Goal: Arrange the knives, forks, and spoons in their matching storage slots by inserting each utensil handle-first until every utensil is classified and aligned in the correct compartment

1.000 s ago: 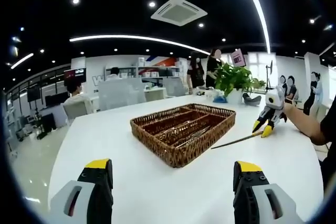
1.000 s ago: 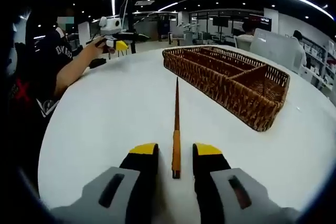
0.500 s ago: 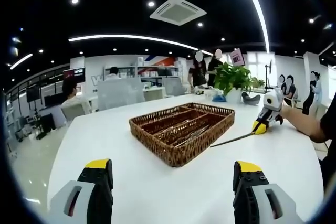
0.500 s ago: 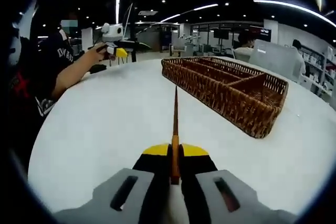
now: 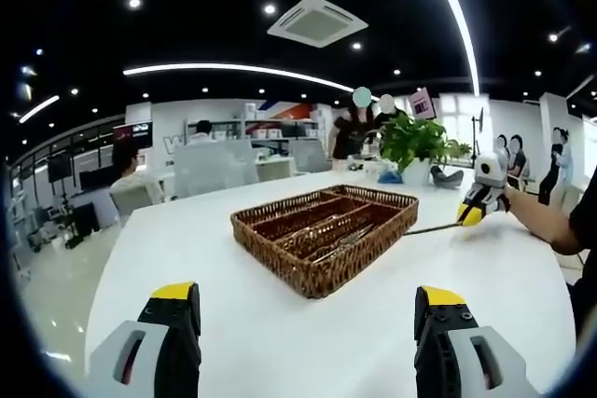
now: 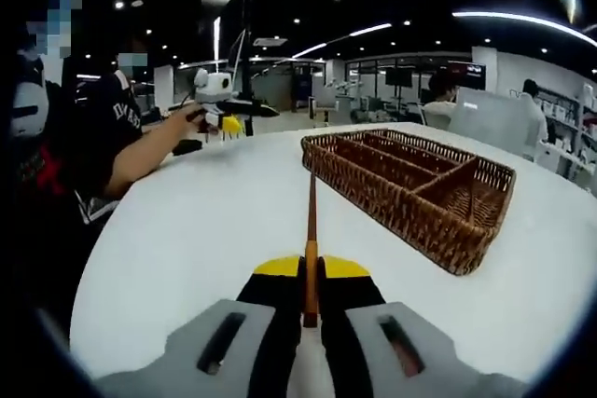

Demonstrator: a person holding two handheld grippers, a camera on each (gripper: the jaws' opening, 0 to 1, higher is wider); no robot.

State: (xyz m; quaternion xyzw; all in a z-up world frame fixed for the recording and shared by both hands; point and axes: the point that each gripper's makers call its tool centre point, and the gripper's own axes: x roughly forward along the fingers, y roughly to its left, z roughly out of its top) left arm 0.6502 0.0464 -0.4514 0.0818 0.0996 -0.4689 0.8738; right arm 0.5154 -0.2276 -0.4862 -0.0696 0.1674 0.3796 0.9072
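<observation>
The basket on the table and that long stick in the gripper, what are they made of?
The basket looks like brown woven wicker; its walls show a plaited weave. The utensil has an orange-brown, possibly wooden or plastic handle; its darker thin end may be metal, too small to tell. The table looks smooth, glossy white.

I am seeing a potted plant point(image 5: 412, 144) standing near the white table's point(image 5: 280, 323) far edge.
</observation>
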